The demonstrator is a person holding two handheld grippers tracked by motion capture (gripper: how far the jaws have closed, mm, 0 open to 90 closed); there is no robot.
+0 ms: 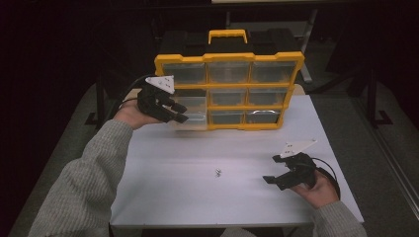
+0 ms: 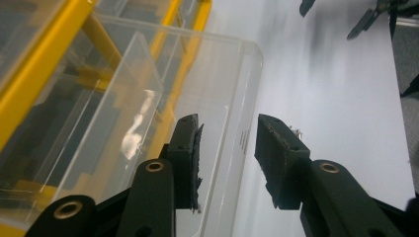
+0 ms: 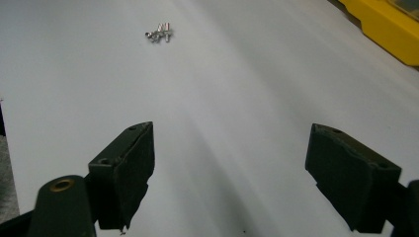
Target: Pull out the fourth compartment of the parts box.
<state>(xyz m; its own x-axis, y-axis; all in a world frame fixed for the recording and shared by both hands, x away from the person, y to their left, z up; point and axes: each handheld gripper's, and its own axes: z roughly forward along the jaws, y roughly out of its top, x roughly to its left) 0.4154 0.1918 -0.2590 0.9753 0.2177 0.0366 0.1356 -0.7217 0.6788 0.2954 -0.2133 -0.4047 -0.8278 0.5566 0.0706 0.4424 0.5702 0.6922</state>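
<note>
Straddling the clear drawer's (image 2: 217, 94) front wall, left gripper (image 2: 228, 148) jaws part-open, unpressed — right gripper (image 3: 230, 173) jaws wide, empty

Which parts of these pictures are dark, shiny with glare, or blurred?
High view: surroundings dark, white table evenly lit. Left gripper view: glare patch on the clear drawer, far table edge smeared. Right gripper view: small metal parts soft, table streaked, yellow organizer blurred.

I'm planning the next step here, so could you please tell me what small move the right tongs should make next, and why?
Probably reach the right tongs forward toward the small metal screws lying on the white table. These tongs are open and hover apart from the screws, while the left tongs sit at the clear drawer pulled out of the yellow organizer.
</note>
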